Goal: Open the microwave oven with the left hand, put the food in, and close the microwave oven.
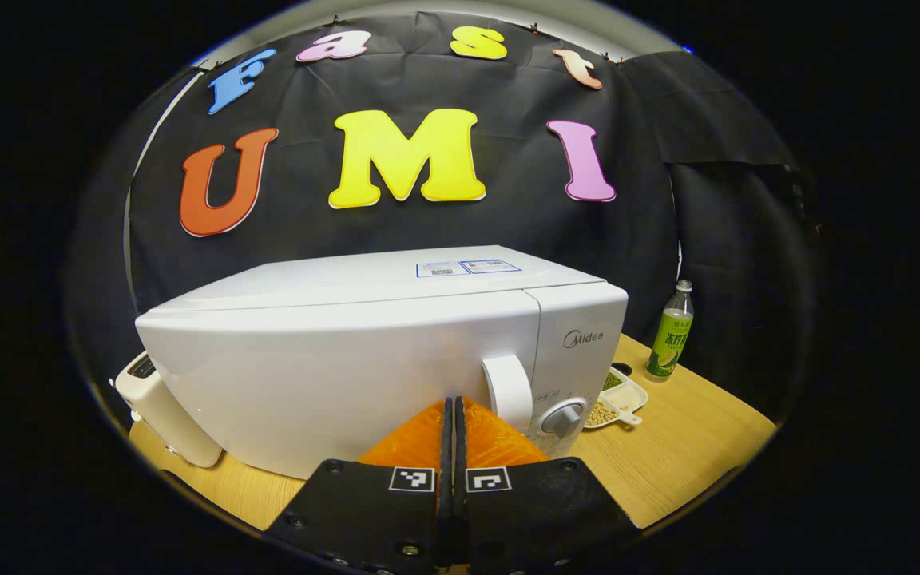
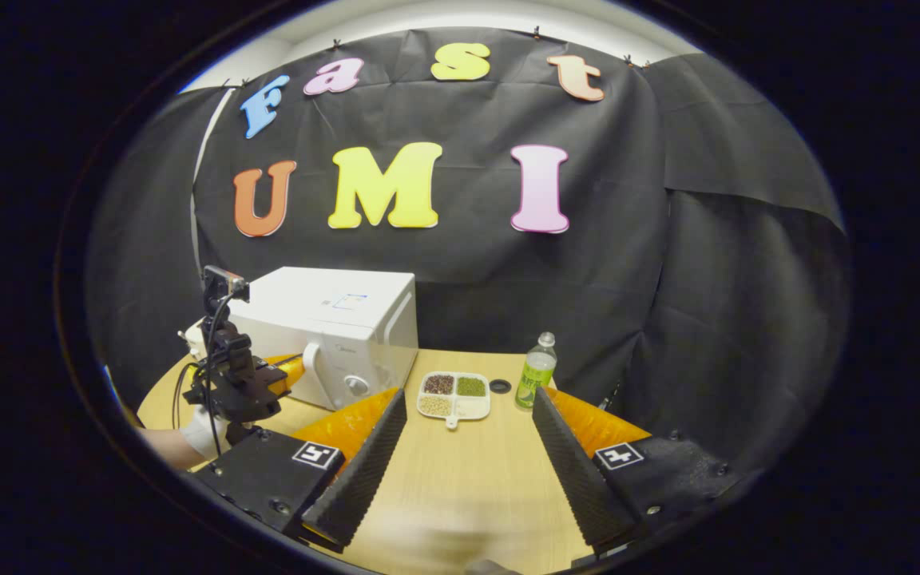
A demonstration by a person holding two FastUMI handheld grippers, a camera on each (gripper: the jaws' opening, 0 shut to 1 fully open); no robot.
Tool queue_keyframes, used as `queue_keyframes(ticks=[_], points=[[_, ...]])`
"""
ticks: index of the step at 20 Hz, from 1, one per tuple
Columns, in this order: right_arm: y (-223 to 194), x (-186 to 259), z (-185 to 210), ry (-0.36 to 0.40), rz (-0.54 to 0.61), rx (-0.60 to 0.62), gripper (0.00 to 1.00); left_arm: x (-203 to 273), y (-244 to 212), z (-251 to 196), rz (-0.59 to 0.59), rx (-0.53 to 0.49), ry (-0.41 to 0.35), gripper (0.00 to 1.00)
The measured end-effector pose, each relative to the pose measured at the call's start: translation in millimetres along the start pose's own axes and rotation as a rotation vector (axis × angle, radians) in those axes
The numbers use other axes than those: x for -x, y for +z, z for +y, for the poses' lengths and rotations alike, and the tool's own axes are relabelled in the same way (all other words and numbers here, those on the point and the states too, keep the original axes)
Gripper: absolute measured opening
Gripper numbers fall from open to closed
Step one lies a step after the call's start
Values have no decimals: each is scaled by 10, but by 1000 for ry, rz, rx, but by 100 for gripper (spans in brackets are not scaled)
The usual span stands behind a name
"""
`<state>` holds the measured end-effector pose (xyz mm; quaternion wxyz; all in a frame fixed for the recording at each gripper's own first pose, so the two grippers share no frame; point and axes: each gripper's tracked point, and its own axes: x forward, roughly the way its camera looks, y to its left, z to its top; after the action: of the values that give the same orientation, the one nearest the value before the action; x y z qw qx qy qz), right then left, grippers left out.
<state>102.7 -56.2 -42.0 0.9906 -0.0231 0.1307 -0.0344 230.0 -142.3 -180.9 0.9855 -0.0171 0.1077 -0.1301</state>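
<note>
The white microwave oven (image 1: pixel 364 351) stands on the wooden table with its door closed; its curved handle (image 1: pixel 508 390) sits left of the round dial (image 1: pixel 564 417). My left gripper (image 1: pixel 454 403) is shut with nothing in it, its tips just in front of the door and slightly left of the handle. In the right gripper view the same microwave (image 2: pixel 332 327) is at the back left, with the left gripper (image 2: pixel 288 369) and a person's hand (image 2: pixel 200 431) before it. The food, a white divided tray (image 2: pixel 454 395) of beans and grains, lies beyond my open right gripper (image 2: pixel 469 399), apart from both fingers.
A green-labelled bottle (image 2: pixel 536 382) stands right of the tray, with a small black ring (image 2: pixel 500 386) between them. The tray (image 1: pixel 618 398) and bottle (image 1: pixel 672 331) lie right of the microwave. A white appliance (image 1: pixel 160 415) sits at the microwave's left. The table's edge (image 1: pixel 699 487) curves close by.
</note>
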Motion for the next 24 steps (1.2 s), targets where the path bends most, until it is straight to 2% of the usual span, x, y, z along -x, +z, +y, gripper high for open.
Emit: queue_keyframes(ticks=[1,4,9,10,11,12,14,15,16,17,18,19,24], points=[[25,14,39,6,-8,4,100,65,41,-8,-1,2,-8,0],[150,36,192,31,-42,2,95,394,246,94,-25,-11,1,0],[248,64,446,71,-75,-19,100,961,553,300,-49,-19,47,0],[272,71,488,73,-83,-16,95,1068,606,311,-50,-11,43,0],[294,87,497,69,-97,-7,95,1128,637,295,-51,-3,27,0],[328,108,526,65,-112,-1,100,1212,676,257,-56,3,11,32],[338,110,600,68,-122,-2,100,1336,703,293,-58,-14,30,97],[325,129,641,74,-121,-5,100,1359,690,290,-51,-19,33,94],[331,144,682,77,-119,-7,95,1370,701,264,-48,-16,29,94],[344,139,714,79,-122,-7,95,1402,725,271,-52,-9,34,94],[369,148,742,78,-128,-5,100,1444,756,278,-51,-4,33,95],[381,152,767,77,-134,-4,95,1480,798,298,-58,-3,38,96],[470,186,839,60,-163,-11,95,1779,1063,585,-93,3,75,96]])
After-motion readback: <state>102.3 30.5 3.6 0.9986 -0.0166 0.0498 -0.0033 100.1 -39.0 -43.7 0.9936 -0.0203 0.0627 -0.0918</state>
